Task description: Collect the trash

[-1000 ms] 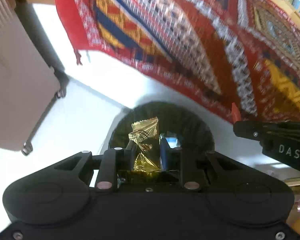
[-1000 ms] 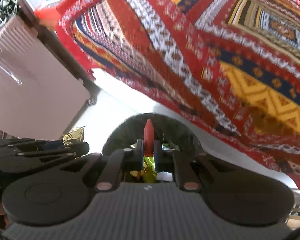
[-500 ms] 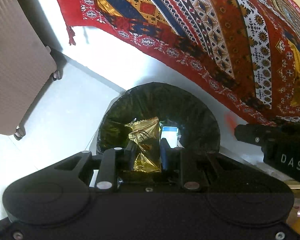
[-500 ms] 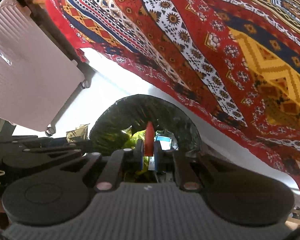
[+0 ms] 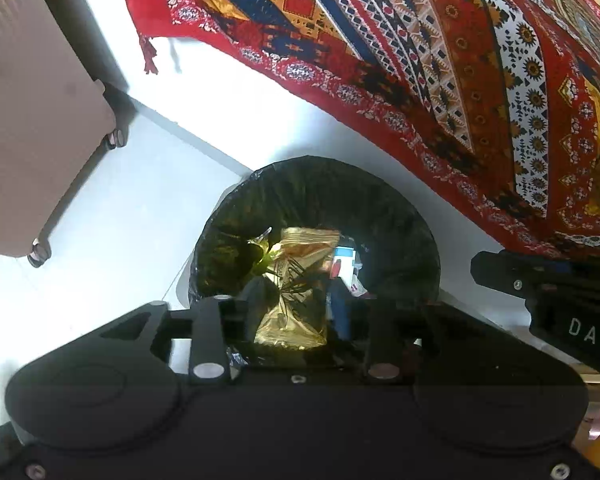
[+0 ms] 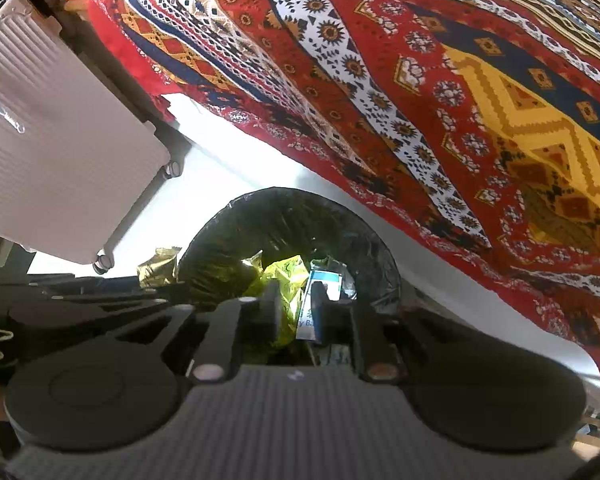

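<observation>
A: Left wrist view. What does the left gripper (image 5: 292, 300) show?

B: Its jaws stand parted around a gold foil wrapper (image 5: 296, 284), directly over the black-lined trash bin (image 5: 320, 200). Whether the fingers press the wrapper cannot be told.

A: Right wrist view. What is added?

B: The right gripper (image 6: 294, 308) hangs over the same bin (image 6: 284, 216), jaws apart and nothing between them; yellow-green wrappers (image 6: 284, 276) and a blue-and-white packet (image 6: 326, 280) lie inside. The gold wrapper (image 6: 158, 266) appears at left, outside the rim line.

A: Shared surroundings?

B: A patterned red cloth (image 5: 440, 60) and a beige suitcase (image 5: 32, 120) on white floor (image 5: 100, 260).
</observation>
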Demonstrator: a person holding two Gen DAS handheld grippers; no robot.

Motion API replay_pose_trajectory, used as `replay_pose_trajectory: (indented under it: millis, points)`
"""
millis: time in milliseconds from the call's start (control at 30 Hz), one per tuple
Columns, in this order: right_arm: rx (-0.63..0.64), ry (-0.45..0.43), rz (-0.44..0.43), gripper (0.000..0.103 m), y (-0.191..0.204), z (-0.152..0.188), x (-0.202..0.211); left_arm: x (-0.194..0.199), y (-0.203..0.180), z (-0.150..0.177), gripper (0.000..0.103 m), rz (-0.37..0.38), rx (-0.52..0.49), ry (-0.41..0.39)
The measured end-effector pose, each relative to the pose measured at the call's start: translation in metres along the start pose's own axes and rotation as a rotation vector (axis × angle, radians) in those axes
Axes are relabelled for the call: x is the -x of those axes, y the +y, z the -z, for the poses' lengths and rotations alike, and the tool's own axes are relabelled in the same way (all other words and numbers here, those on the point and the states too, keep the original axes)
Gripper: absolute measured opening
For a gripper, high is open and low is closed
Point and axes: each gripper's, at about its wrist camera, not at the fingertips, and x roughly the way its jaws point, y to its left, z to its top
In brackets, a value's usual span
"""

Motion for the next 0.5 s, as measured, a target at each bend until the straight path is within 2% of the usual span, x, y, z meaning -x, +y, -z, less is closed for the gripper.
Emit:
replay_pose_trajectory:
  millis: [133, 233, 400, 500]
  points:
    - [-0.008, -0.009, 0.005, 0.05, -0.003, -0.001, 0.004, 0.002, 0.0, 0.0, 0.054, -0.024, 0.0, 0.002]
    - [-0.017, -0.015, 0.012, 0.054, -0.006, -0.002, 0.007, 0.004, 0.001, -0.001, 0.059, -0.031, 0.01, 0.007]
    - [-0.023, -0.022, 0.021, 0.057, -0.007, -0.003, 0.012, 0.009, -0.001, -0.004, 0.078, -0.07, 0.008, -0.006]
    - [-0.024, -0.025, 0.023, 0.058, -0.007, -0.004, 0.015, 0.011, 0.0, -0.005, 0.079, -0.072, 0.009, -0.01]
